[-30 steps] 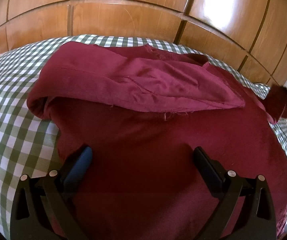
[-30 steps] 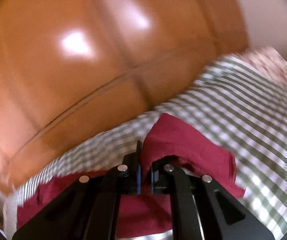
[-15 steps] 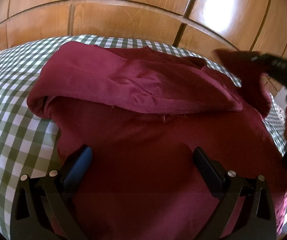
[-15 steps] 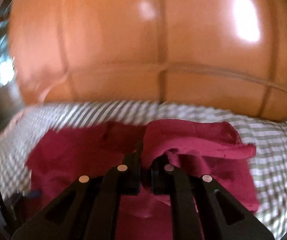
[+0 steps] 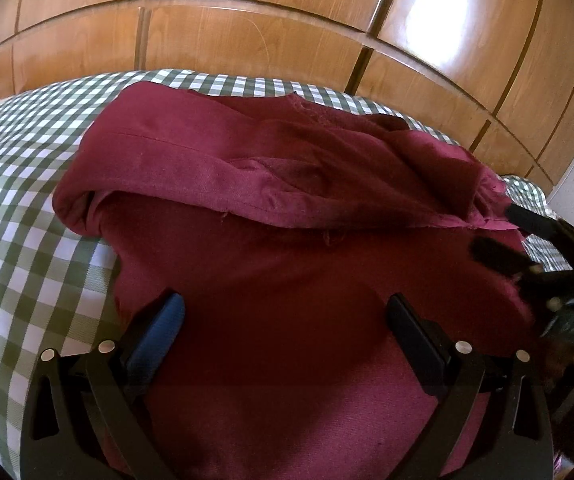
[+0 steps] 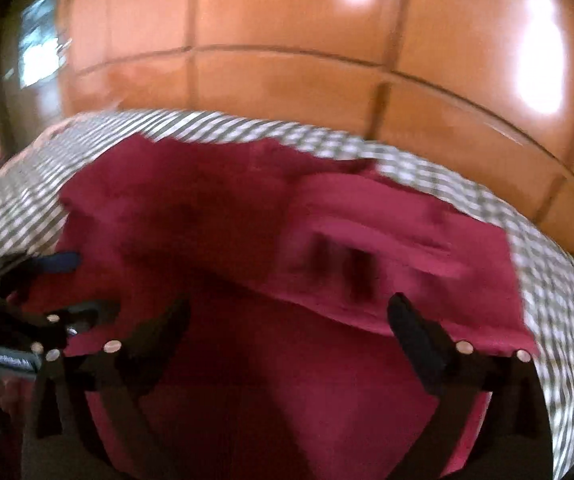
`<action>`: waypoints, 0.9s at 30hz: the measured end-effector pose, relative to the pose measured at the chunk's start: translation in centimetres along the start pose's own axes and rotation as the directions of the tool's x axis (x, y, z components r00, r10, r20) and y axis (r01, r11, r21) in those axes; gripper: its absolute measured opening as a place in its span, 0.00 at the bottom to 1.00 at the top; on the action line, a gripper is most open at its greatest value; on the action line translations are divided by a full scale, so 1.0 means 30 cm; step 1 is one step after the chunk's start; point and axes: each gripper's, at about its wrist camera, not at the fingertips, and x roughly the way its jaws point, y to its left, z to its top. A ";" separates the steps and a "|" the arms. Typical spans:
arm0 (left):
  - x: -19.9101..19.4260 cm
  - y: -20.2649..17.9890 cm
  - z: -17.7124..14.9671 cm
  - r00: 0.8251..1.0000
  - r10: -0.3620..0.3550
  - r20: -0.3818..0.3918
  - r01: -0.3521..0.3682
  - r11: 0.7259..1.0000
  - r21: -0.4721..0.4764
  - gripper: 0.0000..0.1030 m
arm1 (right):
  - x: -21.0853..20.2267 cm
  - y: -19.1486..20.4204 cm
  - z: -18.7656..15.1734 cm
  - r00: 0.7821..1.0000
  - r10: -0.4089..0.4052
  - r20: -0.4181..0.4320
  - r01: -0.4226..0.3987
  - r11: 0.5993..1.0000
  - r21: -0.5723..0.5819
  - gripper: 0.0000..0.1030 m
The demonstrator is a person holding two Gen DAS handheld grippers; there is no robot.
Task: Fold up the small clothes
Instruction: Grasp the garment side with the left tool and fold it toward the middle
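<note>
Checked bedspread (image 5: 27, 216) underneath, right gripper (image 6: 287, 316) just sprung wide, sleeve (image 6: 407, 248) dropped ahead of its jaws onto the shirt (image 5: 287, 280), left gripper (image 5: 283, 312) wide and empty, so probably one fold down.

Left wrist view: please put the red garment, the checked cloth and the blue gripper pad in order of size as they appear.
1. red garment, largest.
2. checked cloth, as far as visible; the garment hides part.
3. blue gripper pad, smallest, although nearest the camera.

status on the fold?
Right gripper jaws just opened, nothing between. Left gripper open over maroon garment, part-folded on checked cloth. Nothing in the way.
</note>
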 end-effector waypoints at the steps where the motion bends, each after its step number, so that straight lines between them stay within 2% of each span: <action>1: -0.001 0.000 -0.002 1.000 0.003 -0.001 -0.003 1.000 0.002 0.96 | -0.015 -0.030 -0.003 0.999 -0.052 0.013 0.052 0.998 0.037 0.98; 3: 0.001 -0.012 -0.001 1.000 0.026 -0.012 -0.025 1.000 0.015 0.96 | -0.037 -0.108 -0.022 0.983 -0.184 0.013 0.180 0.972 0.150 0.98; 6: 0.008 -0.039 0.010 0.995 0.092 -0.037 -0.090 0.994 0.055 0.96 | -0.005 -0.211 -0.050 0.949 -0.304 -0.083 0.315 0.903 0.293 0.98; 7: 0.007 -0.060 0.019 0.991 0.120 -0.051 -0.116 0.990 0.080 0.96 | 0.017 -0.237 -0.063 0.945 -0.305 -0.119 0.327 0.887 0.325 0.98; 9: -0.011 -0.095 0.042 0.991 0.121 -0.048 -0.115 0.987 0.111 0.96 | 0.077 -0.281 -0.089 0.945 -0.263 -0.196 0.320 0.868 0.380 0.98; 11: -0.053 -0.150 0.085 0.995 0.098 0.007 -0.098 0.987 0.130 0.96 | 0.105 -0.314 -0.105 0.948 -0.218 -0.231 0.300 0.852 0.428 0.98; 13: -0.079 -0.228 0.135 0.994 0.088 0.060 -0.097 0.981 0.167 0.96 | 0.089 -0.331 -0.112 0.953 -0.212 -0.215 0.291 0.839 0.460 0.98; 15: -0.071 -0.325 0.187 0.993 0.087 0.075 -0.102 0.968 0.231 0.96 | 0.071 -0.331 -0.118 0.954 -0.230 -0.194 0.296 0.830 0.473 0.98; 17: -0.048 -0.423 0.224 0.992 0.090 0.091 -0.114 0.945 0.307 0.96 | 0.064 -0.341 -0.124 0.951 -0.245 -0.187 0.306 0.817 0.489 0.98; 19: -0.019 -0.522 0.243 0.986 0.113 0.124 -0.153 0.906 0.394 0.96 | 0.054 -0.351 -0.133 0.952 -0.250 -0.180 0.307 0.801 0.515 0.98; 22: 0.060 -0.634 0.259 0.973 0.155 0.171 -0.223 0.823 0.522 0.96 | 0.046 -0.374 -0.142 0.959 -0.233 -0.164 0.285 0.789 0.545 0.98; 23: 0.099 -0.662 0.263 0.967 0.178 0.180 -0.250 0.791 0.558 0.92 | 0.048 -0.378 -0.139 0.960 -0.227 -0.162 0.279 0.787 0.550 0.98; 24: 0.132 -0.676 0.269 0.965 0.192 0.177 -0.260 0.773 0.578 0.89 | 0.048 -0.380 -0.139 0.961 -0.224 -0.160 0.275 0.786 0.554 0.98; 25: 0.163 -0.679 0.277 0.966 0.199 0.165 -0.258 0.767 0.588 0.84 | 0.045 -0.381 -0.139 0.962 -0.222 -0.157 0.272 0.785 0.557 0.98; 27: 0.195 -0.681 0.283 0.970 0.202 0.136 -0.243 0.773 0.586 0.77 | 0.042 -0.380 -0.140 0.964 -0.220 -0.152 0.267 0.784 0.561 0.98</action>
